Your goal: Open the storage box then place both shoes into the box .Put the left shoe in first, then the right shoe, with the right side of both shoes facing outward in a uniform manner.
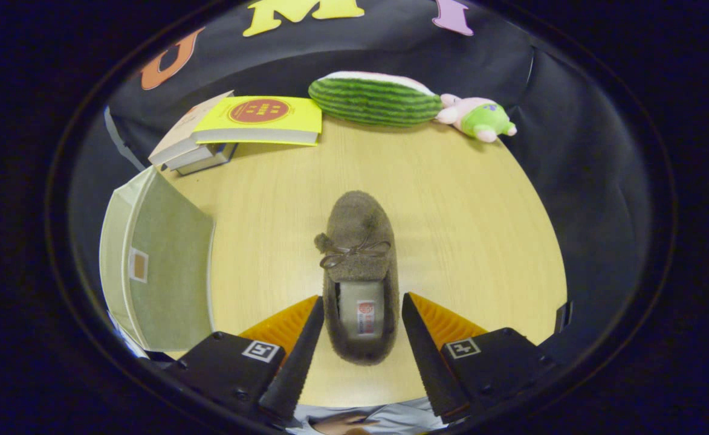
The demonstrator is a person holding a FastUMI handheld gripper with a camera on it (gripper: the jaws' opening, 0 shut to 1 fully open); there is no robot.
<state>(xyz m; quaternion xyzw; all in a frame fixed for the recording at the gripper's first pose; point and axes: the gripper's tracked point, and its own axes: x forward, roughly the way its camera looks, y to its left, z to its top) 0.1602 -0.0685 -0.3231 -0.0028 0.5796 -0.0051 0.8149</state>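
In the gripper view, a pale wooden tabletop is seen from above. The tongs are held wide open, and the heel end of a brown fuzzy shoe lies between the two fingers, with a gap left on each side so that neither finger touches it. The shoe's toe points away from the tongs, and a small bow is tied across its top. To the left of the shoe, a pale green storage box stands on the tabletop. Beyond the shoe, at the far edge, a stack of books with a yellow cover on top is seen, then a watermelon-shaped cushion, then a small pink and green plush toy.
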